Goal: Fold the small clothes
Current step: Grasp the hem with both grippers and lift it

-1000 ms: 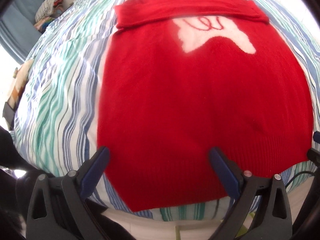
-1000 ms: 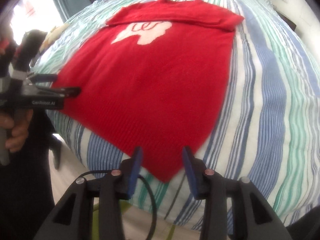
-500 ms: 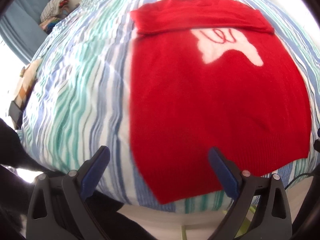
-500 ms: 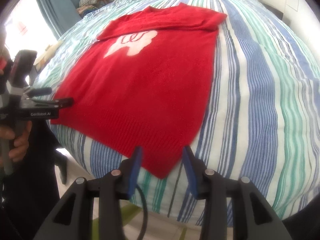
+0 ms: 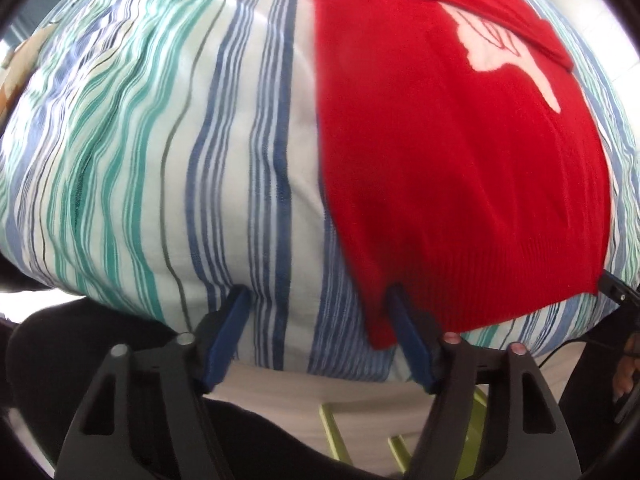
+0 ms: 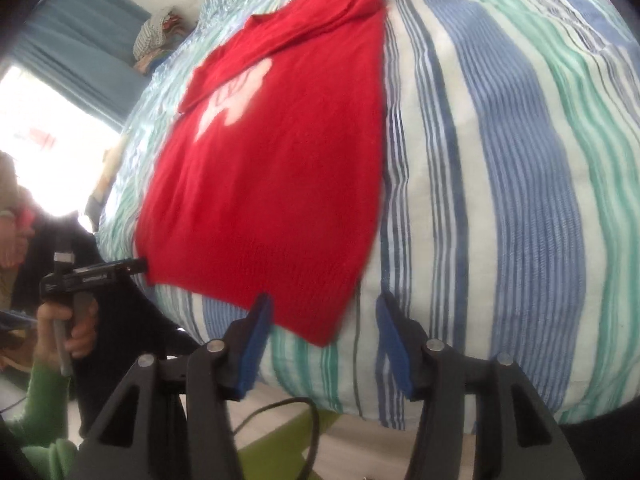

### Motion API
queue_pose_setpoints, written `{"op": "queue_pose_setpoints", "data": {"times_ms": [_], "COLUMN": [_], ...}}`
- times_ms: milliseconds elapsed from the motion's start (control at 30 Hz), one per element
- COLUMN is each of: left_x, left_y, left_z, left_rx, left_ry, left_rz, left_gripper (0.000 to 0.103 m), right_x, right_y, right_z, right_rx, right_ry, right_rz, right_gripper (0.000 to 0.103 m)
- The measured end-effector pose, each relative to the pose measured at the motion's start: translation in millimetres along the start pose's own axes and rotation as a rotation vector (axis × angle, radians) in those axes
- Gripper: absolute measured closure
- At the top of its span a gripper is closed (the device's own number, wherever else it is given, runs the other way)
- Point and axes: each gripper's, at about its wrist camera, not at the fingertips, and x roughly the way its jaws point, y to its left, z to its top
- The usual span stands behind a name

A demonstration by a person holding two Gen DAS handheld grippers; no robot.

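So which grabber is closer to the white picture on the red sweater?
Neither clearly. Both are down at the red sweater's bottom hem, far from the white picture: the left gripper at one bottom corner, the right gripper straddling the other. Both are open.

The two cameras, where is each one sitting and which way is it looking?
Left wrist: sits on the left gripper, looks down its fingers at the striped bed and the red sweater's near left corner; no hand shows.
Right wrist: sits on the right gripper, looks across the sweater's near right corner; the person's hand and green sleeve show at left.
Shared: sweater, bed, and each glimpses the other gripper.
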Motion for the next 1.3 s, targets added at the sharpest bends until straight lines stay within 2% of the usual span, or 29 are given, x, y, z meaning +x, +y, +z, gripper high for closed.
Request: {"op": "queue_pose_setpoints", "data": {"times_ms": [33, 100, 133, 167, 200, 233, 267, 300, 333, 367, 400, 433, 533, 567, 600, 633, 700, 767, 867, 1000, 1067, 1133, 1200, 1300], "left_x": [-1, -1, 0, 1, 1, 0, 0, 0, -1, -4, -8, -5, 4, 7, 10, 13, 10, 0, -24, -56, -66, -75, -78, -75], "left_y": [-3, -9, -10, -11, -15, -16, -17, -10, -3, 7, 11, 10, 6, 5, 3, 4, 3, 3, 14, 27, 35, 38, 38, 30], "left_z": [-1, -2, -2, -3, -3, -4, -6, -2, -3, -3, -4, -4, -4, -4, -3, -2, -3, -3, -7, 18, 40, 71, 107, 172], "left_rx": [0.005, 0.011, 0.008, 0.005, 0.001, -0.003, -0.011, -0.026, -0.041, -0.051, -0.058, -0.055, -0.042, -0.047, -0.059, -0.069, -0.075, -0.063, -0.080, -0.147, -0.184, -0.210, -0.233, -0.238], "left_ry": [0.004, 0.016, 0.022, 0.029, 0.031, 0.030, 0.031, 0.030, 0.028, 0.021, 0.012, 0.017, 0.042, 0.046, 0.055, 0.068, 0.063, 0.046, 0.001, -0.105, -0.186, -0.271, -0.336, -0.388], "left_rz": [-0.012, -0.045, -0.065, -0.082, -0.090, -0.099, -0.116, -0.134, -0.160, -0.184, -0.196, -0.194, -0.177, -0.186, -0.208, -0.230, -0.243, -0.257, -0.302, -0.399, -0.434, -0.424, -0.404, -0.377], "left_gripper": [0.050, 0.077, 0.084, 0.090, 0.090, 0.090, 0.088, 0.081, 0.064, 0.044, 0.040, 0.041, 0.052, 0.065, 0.092, 0.100, 0.101, 0.101, 0.102, 0.102, 0.102, 0.102, 0.102, 0.102], "right_x": [7, 15, 17, 18, 18, 18, 16, 13, 12, 9, 6, 5, 7, 9, 11, 14, 18, 17, -2, -35, -47, -55, -58, -55], "right_y": [-1, 1, 2, 3, 3, 1, 0, -1, -1, 0, 2, 2, -2, -2, -4, -4, -10, -9, -7, -7, -5, -3, 1, 6], "right_z": [0, -1, 0, 0, 1, 1, 1, 1, 1, 1, 0, 0, 0, 0, 1, 1, 0, 1, 4, 15, 29, 51, 82, 140], "right_rx": [0.015, 0.036, 0.038, 0.042, 0.046, 0.048, 0.049, 0.050, 0.045, 0.031, 0.019, 0.019, 0.047, 0.051, 0.050, 0.053, 0.054, 0.045, 0.052, 0.080, 0.092, 0.087, 0.068, -0.003], "right_ry": [0.011, 0.012, 0.010, 0.008, 0.013, 0.015, 0.011, 0.007, 0.006, 0.002, -0.005, -0.013, -0.006, -0.005, -0.001, 0.004, 0.014, 0.012, -0.035, -0.115, -0.169, -0.233, -0.293, -0.381], "right_rz": [0.012, 0.053, 0.068, 0.075, 0.074, 0.070, 0.065, 0.065, 0.070, 0.066, 0.062, 0.064, 0.099, 0.092, 0.085, 0.083, 0.100, 0.096, 0.110, 0.160, 0.181, 0.181, 0.148, 0.064], "right_gripper": [0.050, 0.050, 0.052, 0.062, 0.083, 0.093, 0.097, 0.097, 0.097, 0.096, 0.091, 0.091, 0.090, 0.090, 0.089, 0.089, 0.090, 0.099, 0.099, 0.099, 0.099, 0.099, 0.099, 0.099]}}
